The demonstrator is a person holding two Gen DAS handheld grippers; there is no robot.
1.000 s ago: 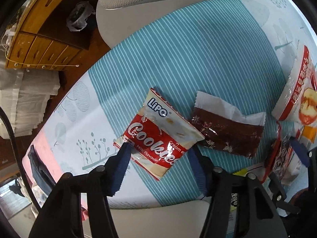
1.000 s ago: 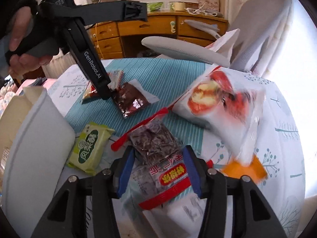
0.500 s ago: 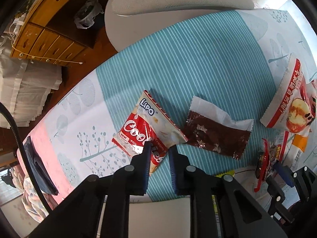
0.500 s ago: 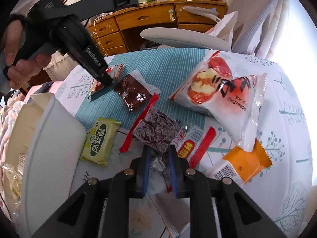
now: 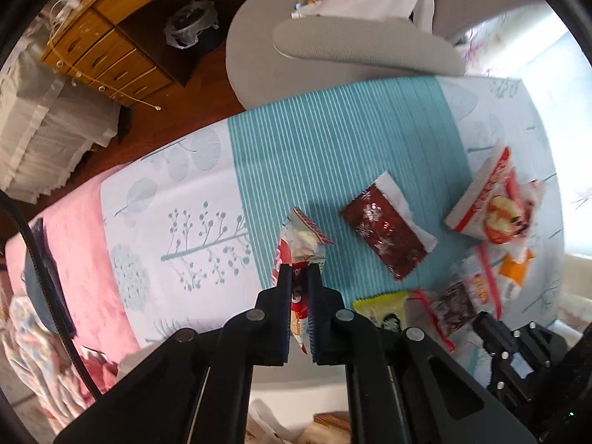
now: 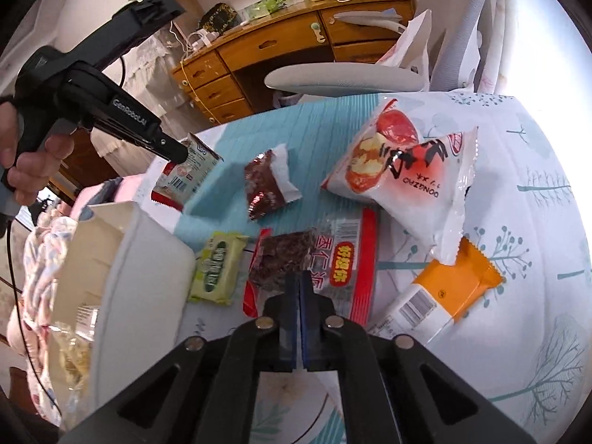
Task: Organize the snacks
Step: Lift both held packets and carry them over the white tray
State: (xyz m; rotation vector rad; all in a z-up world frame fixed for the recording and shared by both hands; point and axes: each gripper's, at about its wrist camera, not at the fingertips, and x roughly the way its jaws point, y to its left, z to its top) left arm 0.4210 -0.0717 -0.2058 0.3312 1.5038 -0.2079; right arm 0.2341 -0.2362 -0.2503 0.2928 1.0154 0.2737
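Snacks lie scattered over the tablecloth, and both grippers have just been closing on one each. The left gripper, low centre in its own view, is clamped on the red-and-white cookie packet; in the right wrist view that packet hangs clear of the cloth at left centre. The right gripper, low centre of its frame, pinches the near edge of the clear pouch of dark snack with red trim, which seems to rest on the cloth. Above it lies the dark red sachet; at upper right, the big white fruit-print bag, its lower corner overlapping the orange packet. A green packet sits just left of the pouch, beside a white bin at lower left.
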